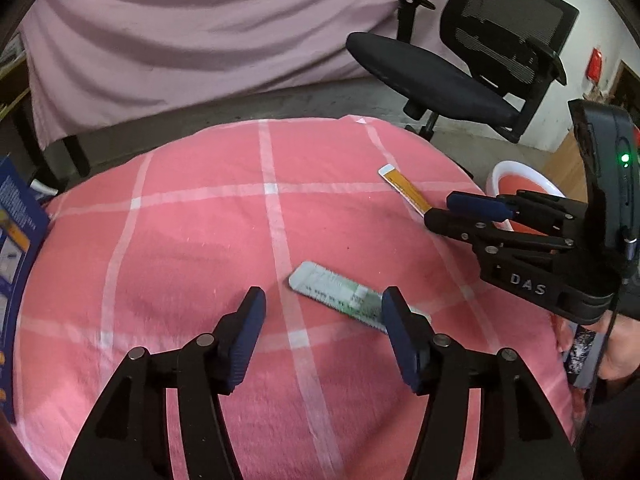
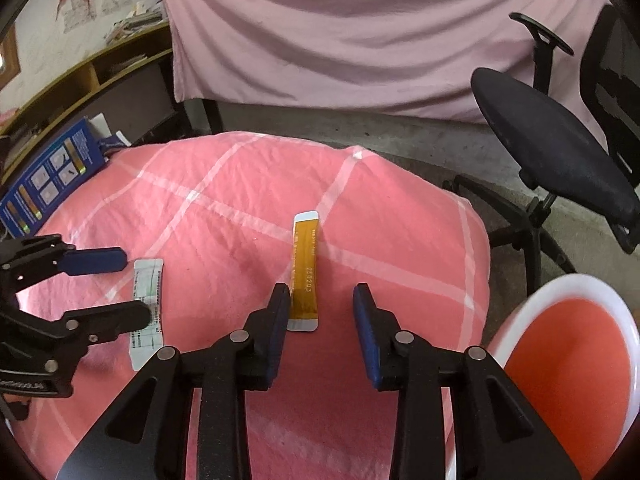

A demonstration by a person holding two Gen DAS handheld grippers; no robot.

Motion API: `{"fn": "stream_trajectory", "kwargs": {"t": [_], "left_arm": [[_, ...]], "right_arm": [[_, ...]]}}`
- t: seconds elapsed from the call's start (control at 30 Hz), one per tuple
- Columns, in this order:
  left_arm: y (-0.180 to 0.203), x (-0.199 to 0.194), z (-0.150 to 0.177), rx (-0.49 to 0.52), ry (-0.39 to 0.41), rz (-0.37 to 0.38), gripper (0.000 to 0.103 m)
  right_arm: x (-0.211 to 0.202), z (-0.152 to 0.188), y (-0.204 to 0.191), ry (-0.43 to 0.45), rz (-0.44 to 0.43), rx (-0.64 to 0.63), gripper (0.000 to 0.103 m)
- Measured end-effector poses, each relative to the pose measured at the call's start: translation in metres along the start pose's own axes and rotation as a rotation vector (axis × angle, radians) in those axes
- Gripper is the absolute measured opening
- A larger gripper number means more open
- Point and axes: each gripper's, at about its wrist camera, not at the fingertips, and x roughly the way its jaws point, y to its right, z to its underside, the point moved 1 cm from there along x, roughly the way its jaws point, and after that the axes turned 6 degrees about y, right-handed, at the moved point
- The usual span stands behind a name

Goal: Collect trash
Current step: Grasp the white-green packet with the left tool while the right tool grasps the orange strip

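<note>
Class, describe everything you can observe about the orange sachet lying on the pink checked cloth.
The orange sachet is a long, narrow, flat packet, glossy like foil or plastic, with white sealed ends and small print along it, including "250203". It looks unopened and lies flat on the pink cloth, across a white stripe. The right gripper hovers with open jaws at its near end; contact cannot be judged.

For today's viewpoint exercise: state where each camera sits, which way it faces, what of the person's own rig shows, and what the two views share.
Left wrist: on the left gripper, looking forward over the green-white packet; the right gripper shows at right.
Right wrist: on the right gripper, looking forward over the orange packet; the left gripper shows at left, the bin at right.
Shared: pink checked cloth, both packets, office chair.
</note>
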Motion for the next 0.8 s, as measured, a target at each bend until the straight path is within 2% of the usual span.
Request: {"fn": "stream_trajectory", "kwargs": {"t": [0.33,0.47,0.57,0.63,0.8], "left_arm": [[0.017,0.009,-0.009,-0.078,-0.024,-0.09,0.054],[0.032,0.019,-0.011,-0.027,-0.023,-0.15,0.053],[0.039,0.023,-0.011,0.02,-0.017,-0.161,0.041],[0.038,0.025,-0.01,0.034,-0.018,-0.168,0.029],[0.03,0.025,-0.007,0.088,-0.015,-0.134,0.013]], "right_arm": [[-0.001,0.002,0.008,0.005,-0.009,0.044,0.031],[-0.001,0.002,0.012,0.006,-0.016,0.062,0.031],[-0.001,0.002,0.013,0.006,-0.02,0.074,0.031],[-0.001,0.003,0.015,0.007,-0.023,0.083,0.031],[-0.002,0.003,0.014,0.015,-0.023,0.075,0.031]]}}
